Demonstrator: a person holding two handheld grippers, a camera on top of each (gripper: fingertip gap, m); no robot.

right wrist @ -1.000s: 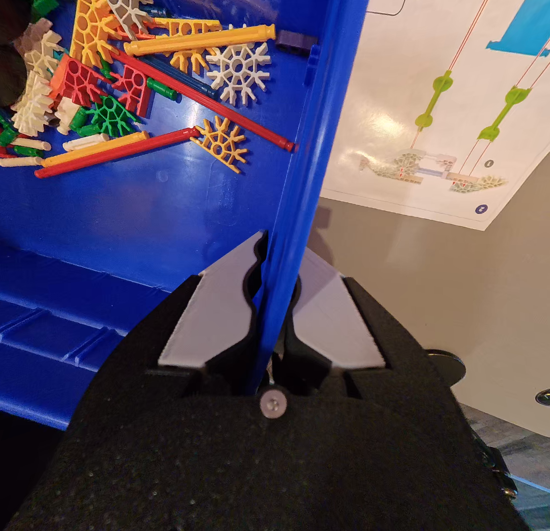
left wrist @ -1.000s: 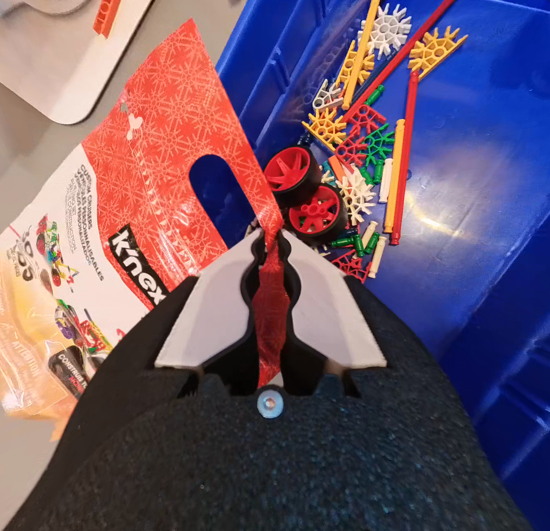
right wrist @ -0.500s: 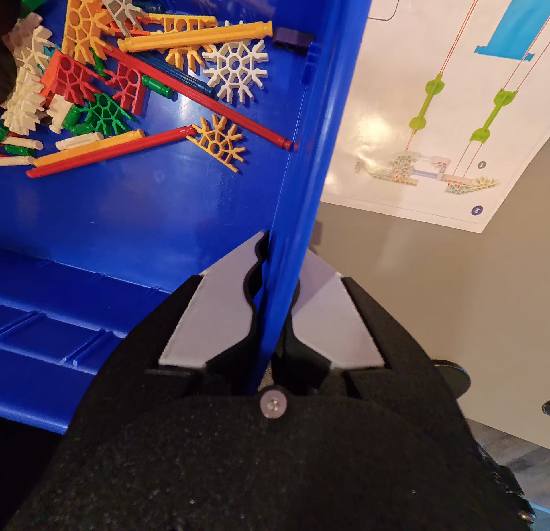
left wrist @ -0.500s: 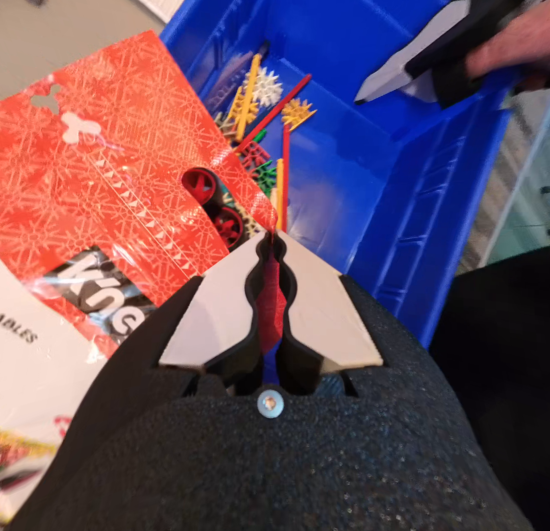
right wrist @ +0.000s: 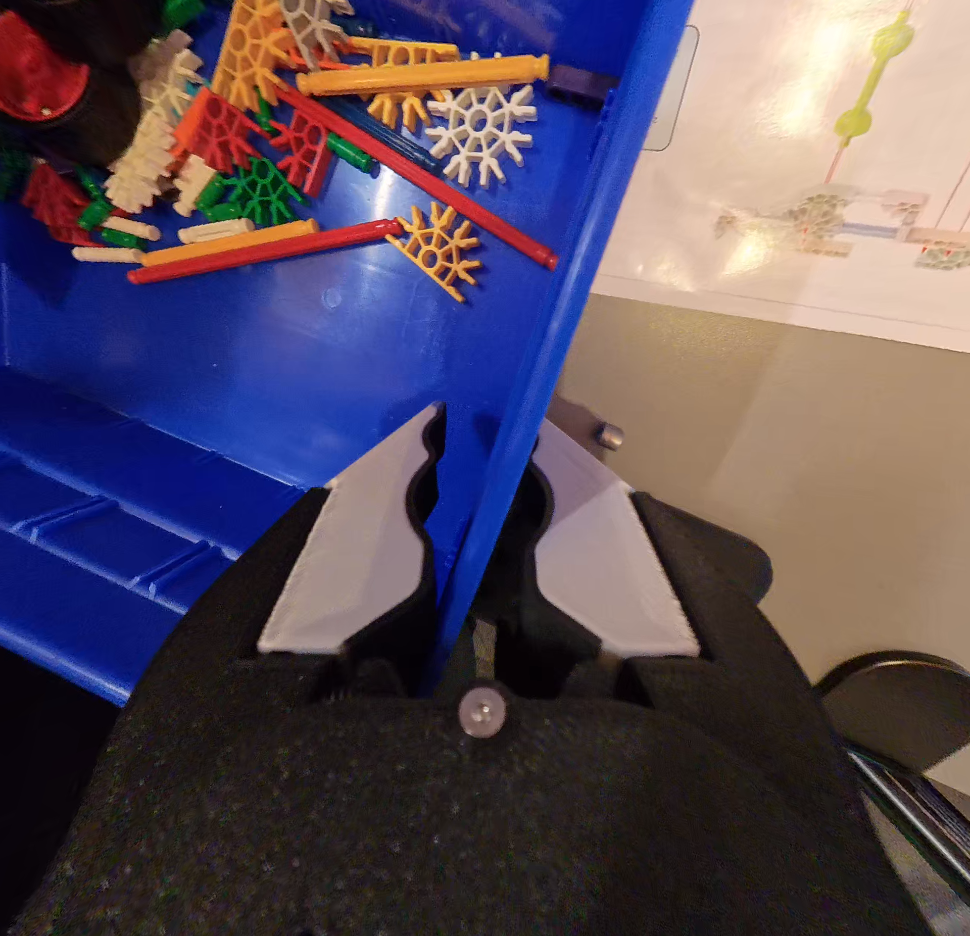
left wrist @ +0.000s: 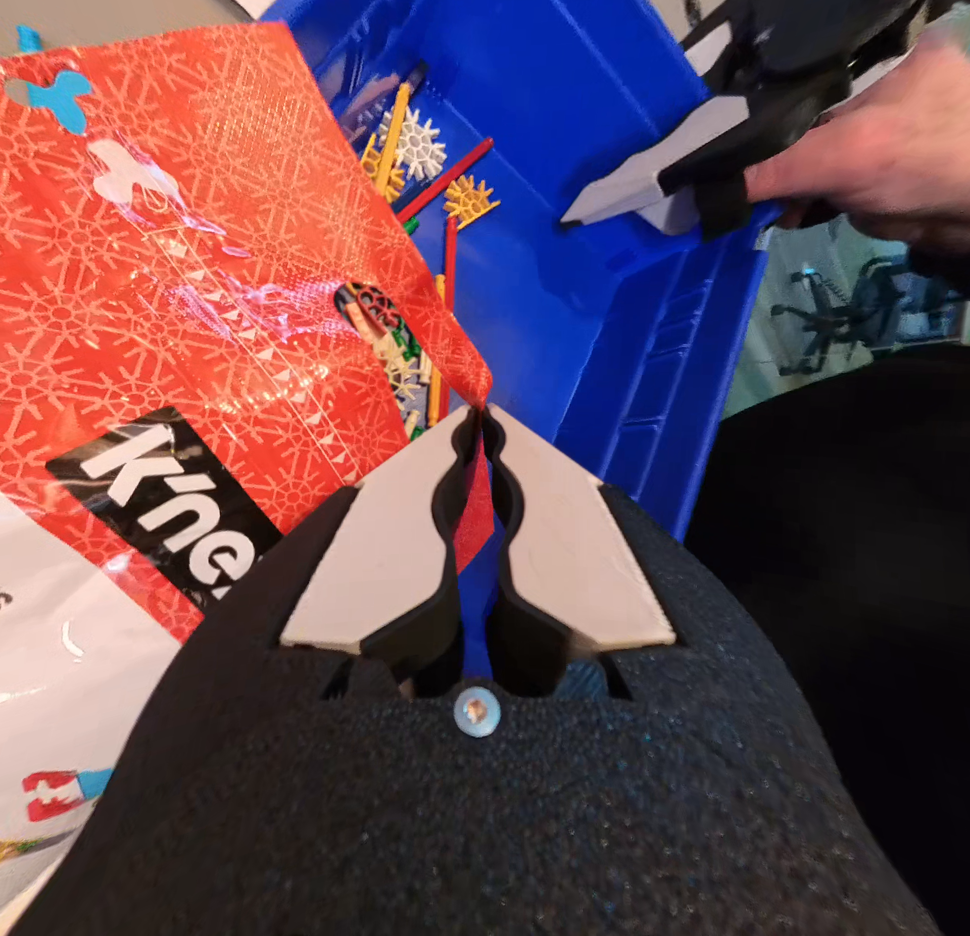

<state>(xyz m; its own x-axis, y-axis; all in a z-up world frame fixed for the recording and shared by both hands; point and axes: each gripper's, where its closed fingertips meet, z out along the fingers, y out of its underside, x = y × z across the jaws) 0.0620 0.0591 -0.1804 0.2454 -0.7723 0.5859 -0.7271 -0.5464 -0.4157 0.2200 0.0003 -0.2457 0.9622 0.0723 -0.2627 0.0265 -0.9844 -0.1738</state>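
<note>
A: The left gripper (left wrist: 475, 417) pinches a corner of the red toy bag (left wrist: 183, 260) held over the blue bin (left wrist: 577, 139). And the other?

B: The right gripper (right wrist: 488, 428) straddles the bin's side wall (right wrist: 530, 386), its jaws parted slightly around the wall, gripping it loosely at most; a hand (left wrist: 871, 171) holds it. Rods and connectors (right wrist: 325, 139) lie piled on the bin floor.

A: The risk?

B: The thin corner looks likely to slip or tear. The bin could tip if that wall hold gives.
</note>
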